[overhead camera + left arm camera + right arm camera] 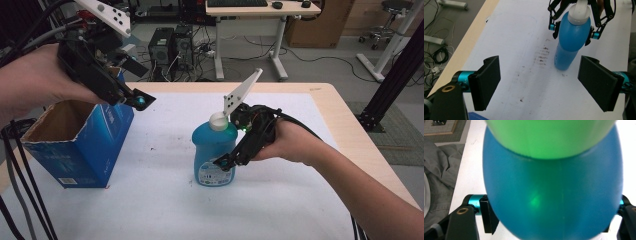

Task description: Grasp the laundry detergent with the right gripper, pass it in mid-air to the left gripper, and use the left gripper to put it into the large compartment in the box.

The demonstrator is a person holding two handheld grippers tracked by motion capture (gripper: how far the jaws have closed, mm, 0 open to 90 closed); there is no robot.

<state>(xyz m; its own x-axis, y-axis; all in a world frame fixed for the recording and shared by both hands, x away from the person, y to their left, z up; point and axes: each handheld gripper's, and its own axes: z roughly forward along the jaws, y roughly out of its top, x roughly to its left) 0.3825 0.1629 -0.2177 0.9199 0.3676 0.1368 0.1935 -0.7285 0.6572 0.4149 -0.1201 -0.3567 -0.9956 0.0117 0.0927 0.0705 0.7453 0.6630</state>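
A blue plastic bottle (215, 150) with a white cap (218, 121) stands upright mid-table. My right gripper (222, 161) comes at it from the right, its jaws on either side of the body. From the left gripper view the bottle (571, 37) sits between the right gripper (572, 33) pads, which touch its sides. Up close, the bottle (554, 202) spans the right gripper (552, 220) pad to pad. My left gripper (140, 100) hangs above the table at the left, over an open blue box, and the left gripper (544, 85) holds nothing between its wide-apart pads.
The open blue cardboard box (75, 150) stands at the table's left edge. A white sheet (150, 200) covers the wooden table. Beyond the far edge stand a desk (260, 10), a computer tower (162, 47) and floor cables.
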